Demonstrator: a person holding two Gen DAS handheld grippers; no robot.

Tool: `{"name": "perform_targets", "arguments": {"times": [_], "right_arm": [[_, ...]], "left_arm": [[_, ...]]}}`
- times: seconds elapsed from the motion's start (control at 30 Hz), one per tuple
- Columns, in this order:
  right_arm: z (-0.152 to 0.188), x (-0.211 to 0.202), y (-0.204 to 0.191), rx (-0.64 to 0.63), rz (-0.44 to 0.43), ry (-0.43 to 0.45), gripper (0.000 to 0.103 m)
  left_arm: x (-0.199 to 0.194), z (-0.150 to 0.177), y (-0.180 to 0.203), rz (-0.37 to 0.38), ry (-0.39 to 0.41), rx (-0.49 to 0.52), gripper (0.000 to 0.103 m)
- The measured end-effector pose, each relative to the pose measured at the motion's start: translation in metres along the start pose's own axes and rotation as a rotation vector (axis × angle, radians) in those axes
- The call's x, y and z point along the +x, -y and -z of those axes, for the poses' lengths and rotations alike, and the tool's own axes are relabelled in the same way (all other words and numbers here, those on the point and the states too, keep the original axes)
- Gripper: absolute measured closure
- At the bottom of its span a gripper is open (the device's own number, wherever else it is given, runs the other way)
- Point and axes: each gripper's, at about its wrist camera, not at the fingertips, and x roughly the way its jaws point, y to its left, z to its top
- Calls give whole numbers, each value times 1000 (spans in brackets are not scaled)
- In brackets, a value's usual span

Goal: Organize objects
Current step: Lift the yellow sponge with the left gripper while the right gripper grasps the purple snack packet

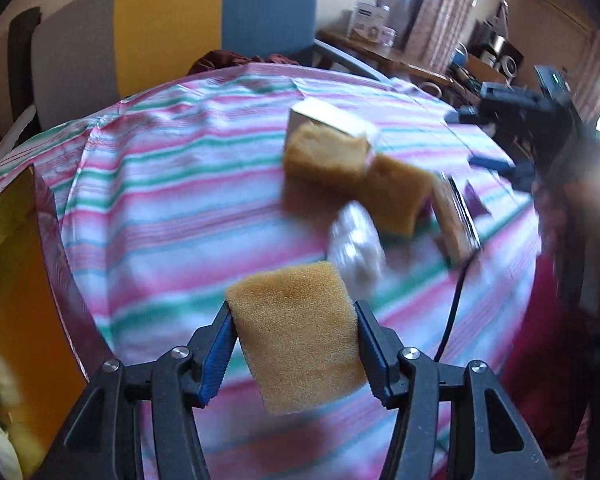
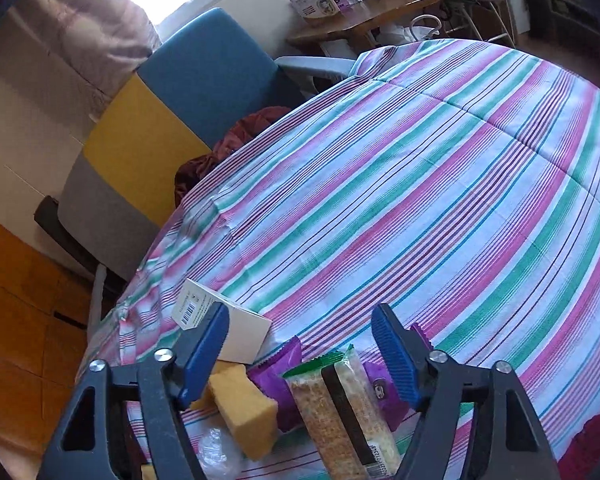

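The left gripper (image 1: 294, 340) pinches a sponge (image 1: 296, 336); the right gripper (image 2: 300, 354) (jaws spread) hovers over a cracker pack (image 2: 340, 408).

you had an orange-yellow sponge (image 1: 296, 340) between blue pads (image 1: 216, 364). the tablecloth (image 2: 440, 184) was striped pink, green, white and thin blue. on it lay a purple wrapper (image 2: 278, 380) beside a cracker pack (image 2: 340, 408) with a dark band, near a white box (image 2: 224, 328).
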Motion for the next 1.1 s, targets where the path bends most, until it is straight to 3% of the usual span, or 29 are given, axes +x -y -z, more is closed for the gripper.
{"name": "perform_targets", "arguments": {"times": [0.1,0.23,0.47,0.6,0.7,0.9,1.1], "right_arm": [[0,-12,9,29,6,4,43],[-3,-34,24,33,117,38,43],[13,-12,47,123,185,-134,43],[19,3,49,161,210,-158,43],[24,18,53,159,202,-201,54],[14,20,65,173,189,-167,57],[8,18,60,145,199,-138,50]], "left_arm": [[-4,16,0,9,-11,15,45],[-1,23,-5,19,-21,1,45],[1,31,-2,31,-23,3,45],[1,32,-6,50,-23,-18,45],[1,33,-8,59,-23,-29,45],[3,35,-8,70,-21,-38,45],[4,36,-12,88,-17,-56,44]]}}
